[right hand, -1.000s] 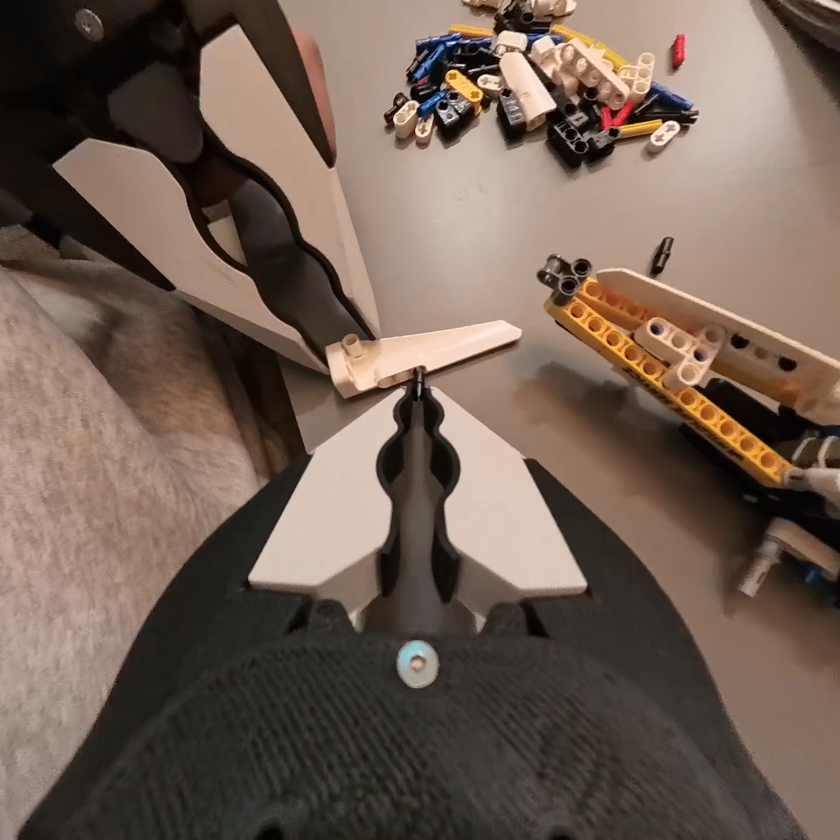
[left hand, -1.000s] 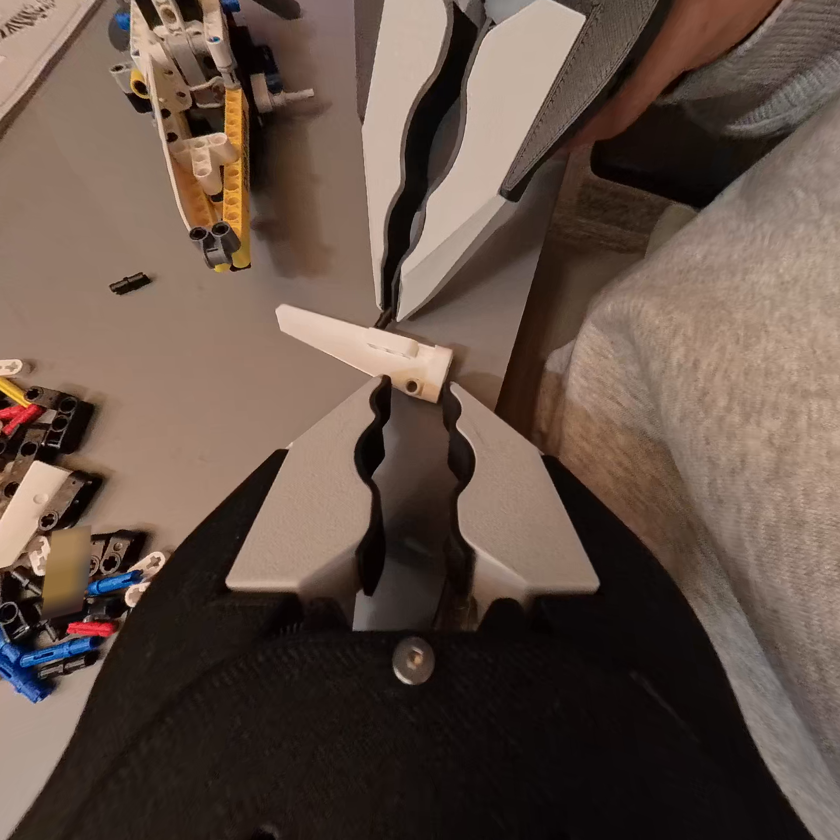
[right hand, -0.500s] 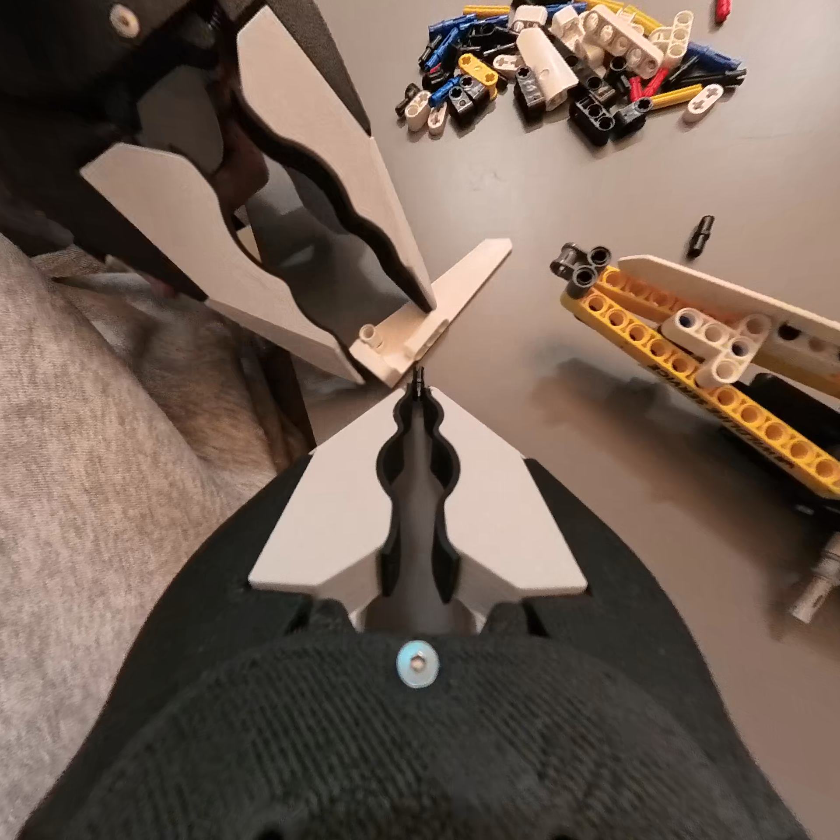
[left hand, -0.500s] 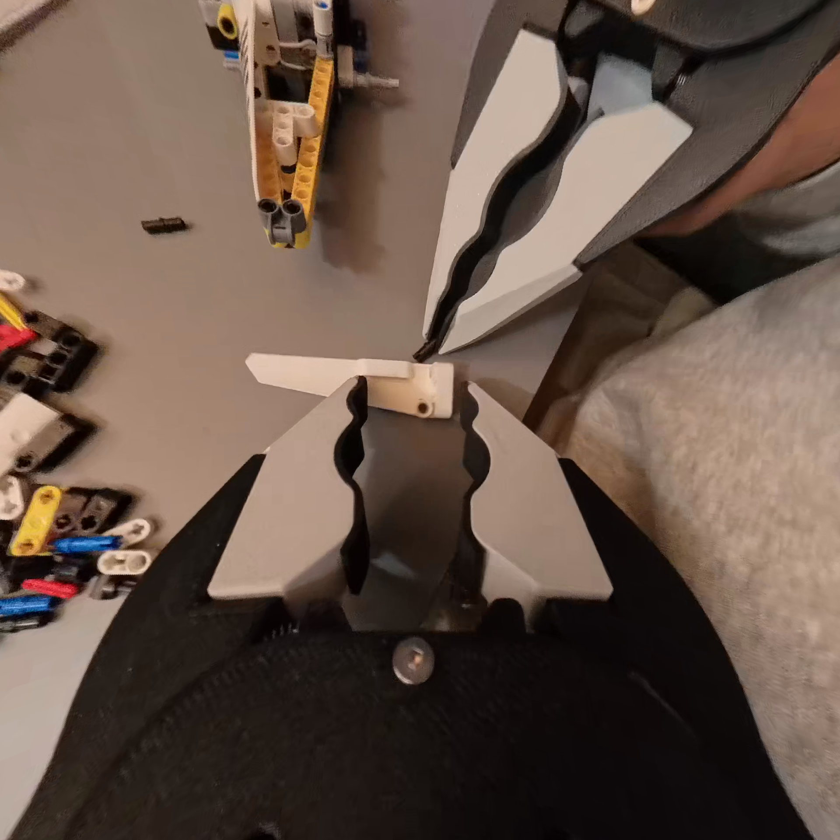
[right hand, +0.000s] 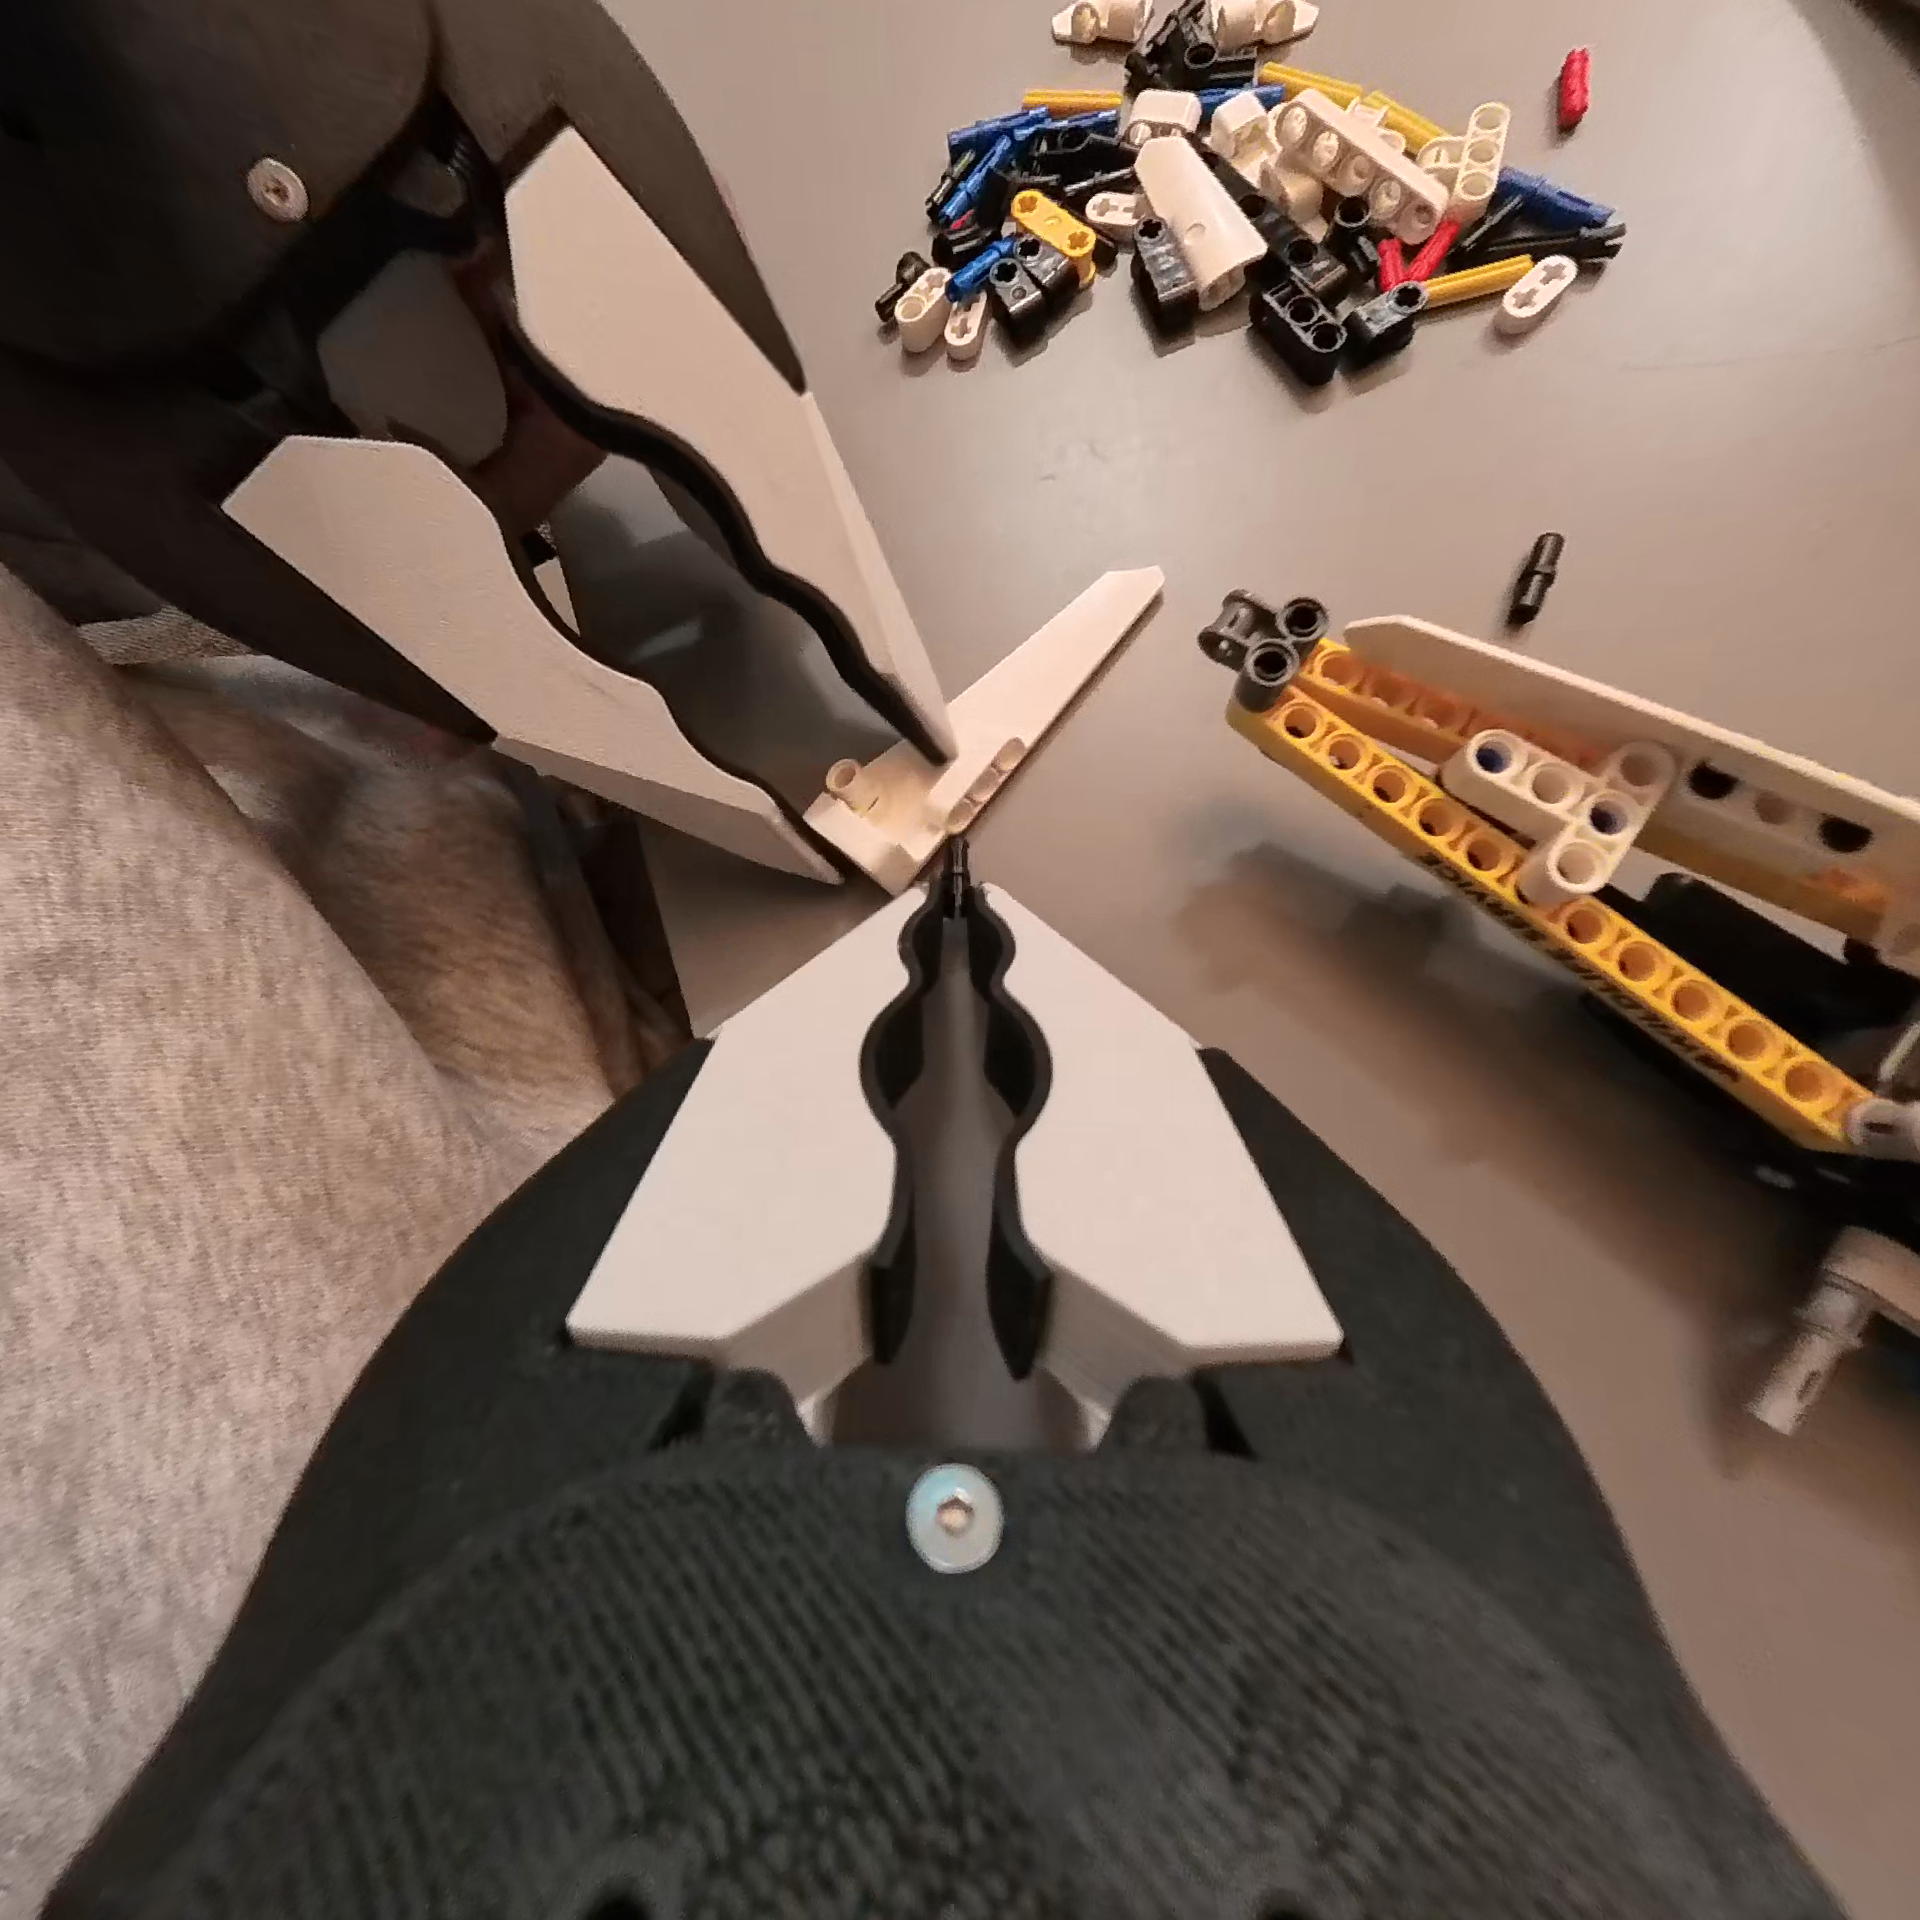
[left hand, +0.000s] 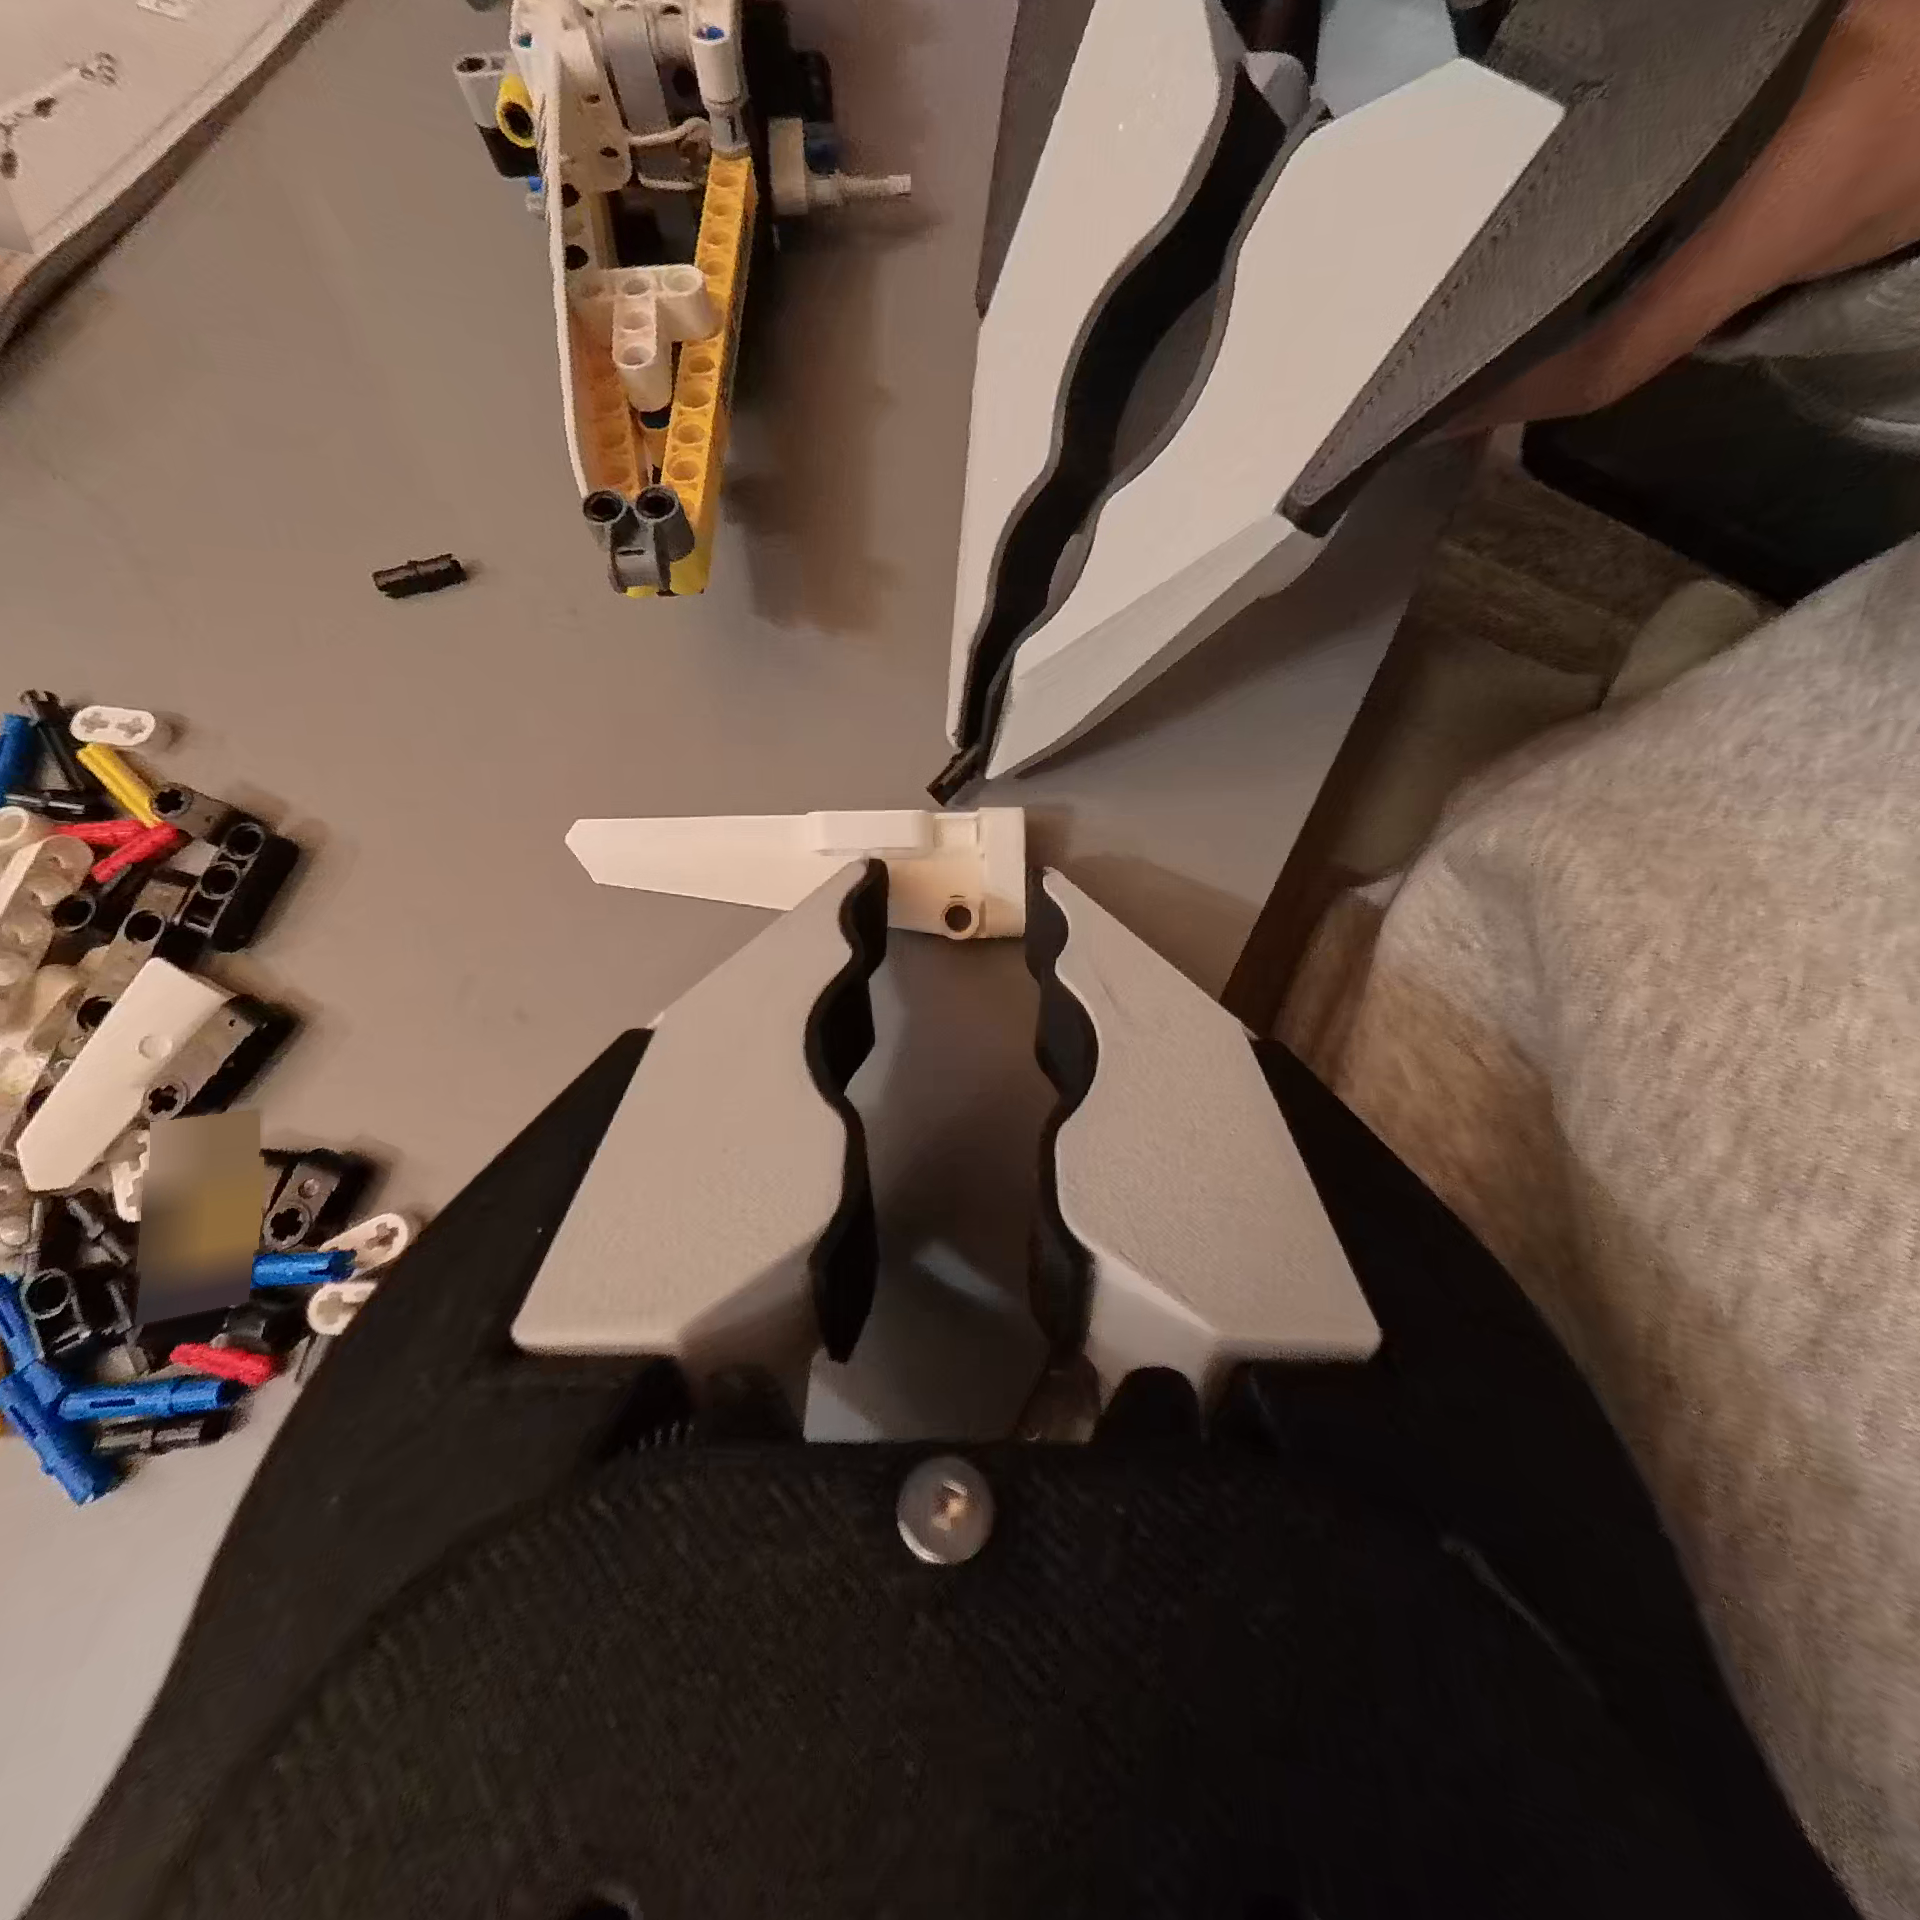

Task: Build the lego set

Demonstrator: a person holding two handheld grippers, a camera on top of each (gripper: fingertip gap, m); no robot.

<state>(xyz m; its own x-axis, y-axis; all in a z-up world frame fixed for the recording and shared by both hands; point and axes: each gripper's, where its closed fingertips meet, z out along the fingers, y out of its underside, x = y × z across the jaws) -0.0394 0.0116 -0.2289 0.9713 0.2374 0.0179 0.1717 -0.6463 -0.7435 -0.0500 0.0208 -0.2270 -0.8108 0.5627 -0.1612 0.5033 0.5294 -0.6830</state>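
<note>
My left gripper (left hand: pixel 956 883) is shut on the thick end of a white wing panel (left hand: pixel 727 857), held just above the grey table (left hand: pixel 416 416) near its edge. My right gripper (right hand: pixel 956 899) is shut on a small black pin (right hand: pixel 956 883) that points at the panel's (right hand: pixel 1060 665) thick end. The pin's tip is at the panel's edge. In the left wrist view the right gripper (left hand: pixel 971 743) comes in from above with the pin (left hand: pixel 954 777). In the right wrist view the left gripper (right hand: pixel 883 810) comes in from the upper left.
A partly built yellow and white model (left hand: pixel 665 312) (right hand: pixel 1558 831) lies on the table. A loose black pin (left hand: pixel 416 575) lies beside it. A pile of loose parts (left hand: pixel 125 1039) (right hand: pixel 1247 208) sits further off. A booklet (left hand: pixel 83 135) lies at the far corner. A person's grey clothing (left hand: pixel 1662 1143) is beyond the table edge. Less than 4 cm separates the two grippers' tips.
The left gripper has turned the white panel, so its thin end swung round. The right gripper has kept the black pin at the panel's thick end.
</note>
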